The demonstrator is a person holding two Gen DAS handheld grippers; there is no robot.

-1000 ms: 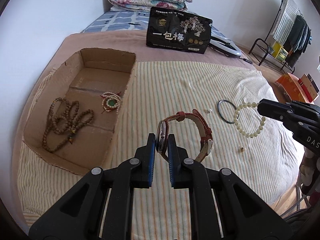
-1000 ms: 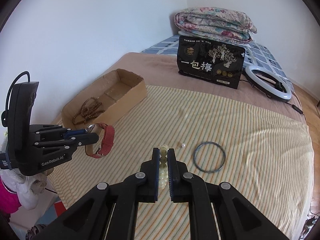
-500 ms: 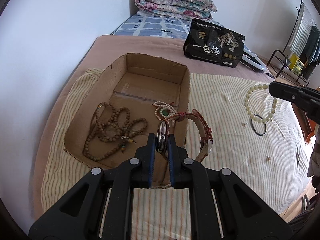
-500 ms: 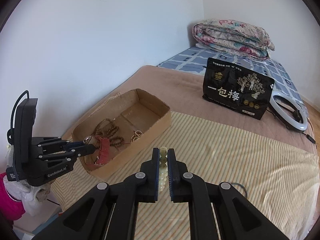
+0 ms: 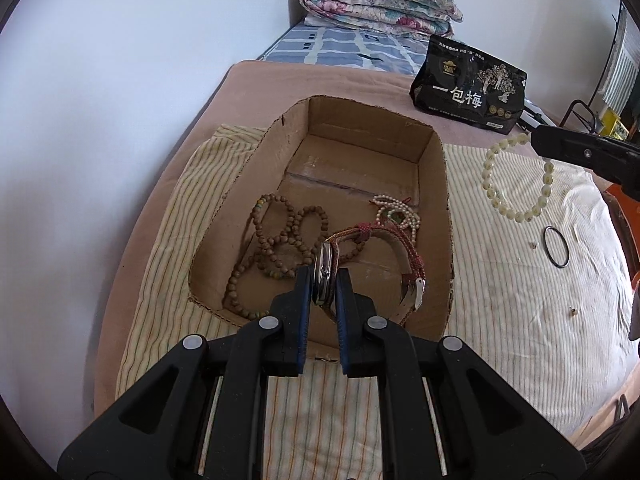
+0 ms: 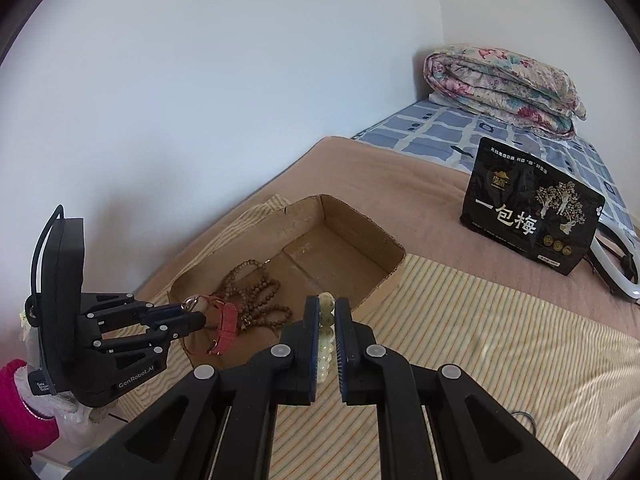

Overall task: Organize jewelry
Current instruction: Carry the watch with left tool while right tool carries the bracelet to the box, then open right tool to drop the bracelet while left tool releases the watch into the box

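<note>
My left gripper (image 5: 323, 276) is shut on a red-strap watch (image 5: 394, 246), held over the near end of an open cardboard box (image 5: 438, 184). The box holds brown prayer beads (image 5: 280, 236) and a small pearl bracelet with a green stone (image 5: 396, 214). My right gripper (image 6: 326, 304) is shut on a pale bead bracelet (image 6: 326, 332); in the left wrist view that bracelet (image 5: 516, 178) hangs in the air right of the box. In the right wrist view the left gripper (image 6: 192, 318) holds the watch (image 6: 224, 326) at the box's near corner.
A dark ring (image 5: 556, 247) lies on the striped cloth (image 5: 520, 312) right of the box. A black snack bag (image 5: 468, 90) stands behind the box, with a folded quilt (image 5: 380, 2) further back. A ring light (image 6: 616, 264) lies beside the bag. A wall runs along the left.
My left gripper carried the watch left from over the cloth to above the box. My right gripper lifted the pale bracelet off the cloth and moved it left toward the box.
</note>
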